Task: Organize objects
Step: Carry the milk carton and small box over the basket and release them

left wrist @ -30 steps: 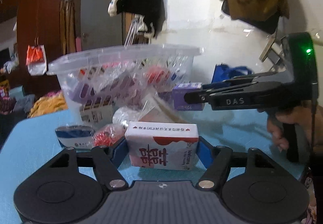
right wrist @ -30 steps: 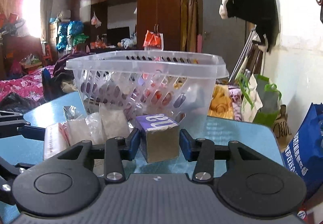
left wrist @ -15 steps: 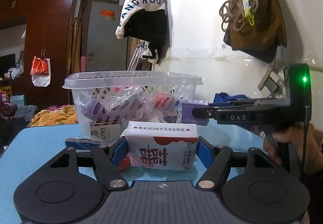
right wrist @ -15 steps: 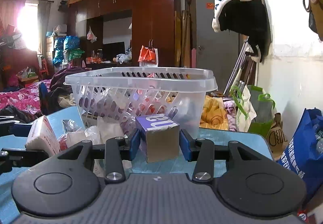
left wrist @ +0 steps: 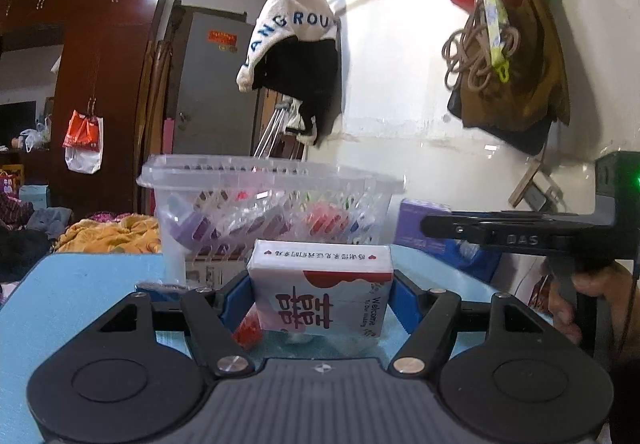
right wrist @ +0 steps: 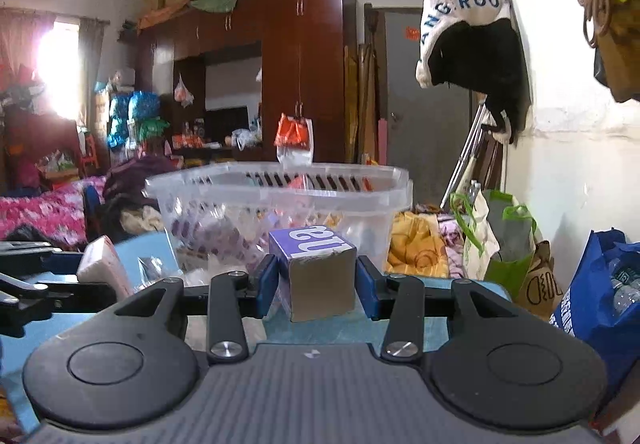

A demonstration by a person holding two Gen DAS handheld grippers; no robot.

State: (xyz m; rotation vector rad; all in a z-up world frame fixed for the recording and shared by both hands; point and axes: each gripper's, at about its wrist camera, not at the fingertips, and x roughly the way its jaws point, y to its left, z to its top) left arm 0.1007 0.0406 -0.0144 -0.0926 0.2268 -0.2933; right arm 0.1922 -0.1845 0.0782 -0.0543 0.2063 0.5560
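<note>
My left gripper (left wrist: pixel 320 294) is shut on a white and red tissue pack (left wrist: pixel 320 290) and holds it above the blue table (left wrist: pixel 92 284), in front of the clear plastic basket (left wrist: pixel 272 183). My right gripper (right wrist: pixel 318 280) is shut on a purple box (right wrist: pixel 316 268) and holds it before the same basket (right wrist: pixel 280 187). The right gripper with its purple box (left wrist: pixel 416 224) shows at the right of the left wrist view. The tissue pack (right wrist: pixel 102 264) shows at the left of the right wrist view. The basket holds several packets.
A red packet (left wrist: pixel 248 328) and clear wrapped items (right wrist: pixel 152 272) lie on the table by the basket. A white wall (left wrist: pixel 400 103) with hanging bags runs along the right. A blue bag (right wrist: pixel 600 296) and a green bag (right wrist: pixel 500 244) stand beyond the table's right edge.
Both grippers have risen with their loads, so the basket and table sit lower in both views. Neither grip changed.
</note>
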